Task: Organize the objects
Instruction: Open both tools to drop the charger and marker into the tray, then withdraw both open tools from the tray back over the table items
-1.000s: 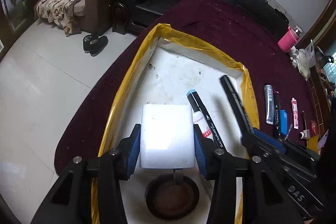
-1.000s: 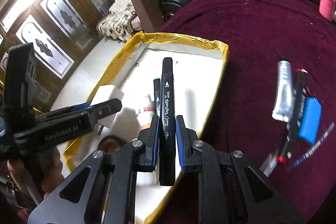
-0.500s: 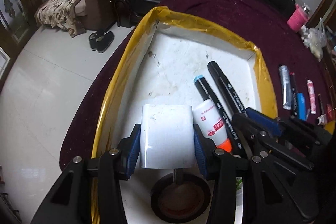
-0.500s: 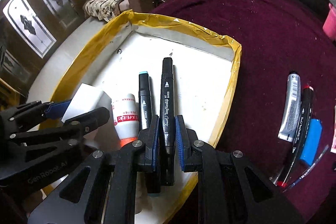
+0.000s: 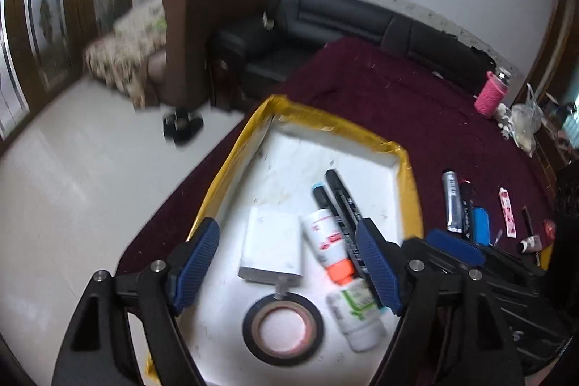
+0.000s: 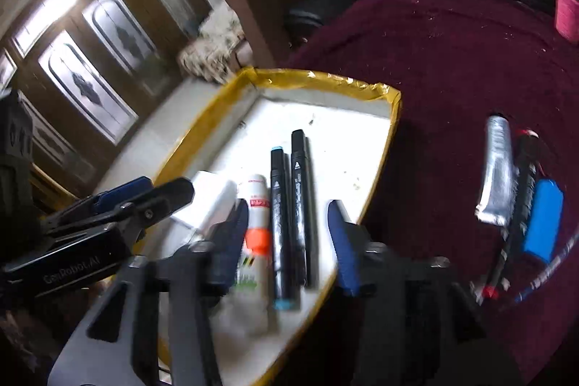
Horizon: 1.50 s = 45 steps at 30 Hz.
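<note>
Left gripper (image 5: pixel 289 263): jaws have just been opening, now wide; the white box (image 5: pixel 272 246) lies free between them on the tray floor, touching neither pad. Right gripper (image 6: pixel 289 237): jaws have just been opening, now apart; the black marker (image 6: pixel 302 205) lies loose in the tray (image 6: pixel 318 82), beside a second marker (image 6: pixel 280 223). Glue tube (image 5: pixel 327 243) lies between box and markers. Tape roll (image 5: pixel 283 326) and a small bottle (image 5: pixel 356 313) at the near end. More pens (image 5: pixel 466 210) remain on the maroon cloth (image 5: pixel 416 104), outside the tray.
</note>
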Tool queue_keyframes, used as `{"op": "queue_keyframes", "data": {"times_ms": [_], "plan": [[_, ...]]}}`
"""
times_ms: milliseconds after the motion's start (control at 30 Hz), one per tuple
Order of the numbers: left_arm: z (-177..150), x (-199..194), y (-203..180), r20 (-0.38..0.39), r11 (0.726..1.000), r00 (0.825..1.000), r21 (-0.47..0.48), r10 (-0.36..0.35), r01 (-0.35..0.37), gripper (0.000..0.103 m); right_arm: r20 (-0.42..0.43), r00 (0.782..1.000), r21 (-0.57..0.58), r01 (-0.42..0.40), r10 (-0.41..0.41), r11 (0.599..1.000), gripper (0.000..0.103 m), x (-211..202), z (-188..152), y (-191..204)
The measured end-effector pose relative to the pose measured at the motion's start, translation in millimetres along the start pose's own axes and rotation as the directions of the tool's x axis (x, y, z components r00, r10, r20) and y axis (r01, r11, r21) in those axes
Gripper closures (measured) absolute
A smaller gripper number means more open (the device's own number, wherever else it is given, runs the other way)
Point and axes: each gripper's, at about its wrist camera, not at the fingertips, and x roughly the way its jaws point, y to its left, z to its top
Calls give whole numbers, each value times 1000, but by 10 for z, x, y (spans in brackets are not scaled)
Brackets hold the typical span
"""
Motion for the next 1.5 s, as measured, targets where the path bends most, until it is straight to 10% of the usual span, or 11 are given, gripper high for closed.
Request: {"op": "queue_keyframes", "data": {"times_ms": [667, 1133, 1367, 1500], "plan": [[-422, -155, -1633, -151, 939, 967, 247, -207, 240, 25, 91, 995, 282, 20, -48, 959, 53, -1290, -1268, -1388], [-581, 561, -2759, -249, 814, 946, 493, -207, 308, 27, 91, 973, 399, 161, -214, 903, 53, -1552, -1465, -1820], [-624, 1002, -2933, -314, 815, 931, 479, -187, 326, 54, 84, 971, 422, 169, -225, 891, 53, -1571, -1490, -1953], [-676, 921, -2966, -321, 800, 928, 497, -190, 336, 95, 81, 973, 427, 161, -215, 890, 53, -1523, -1491, -1964]]}}
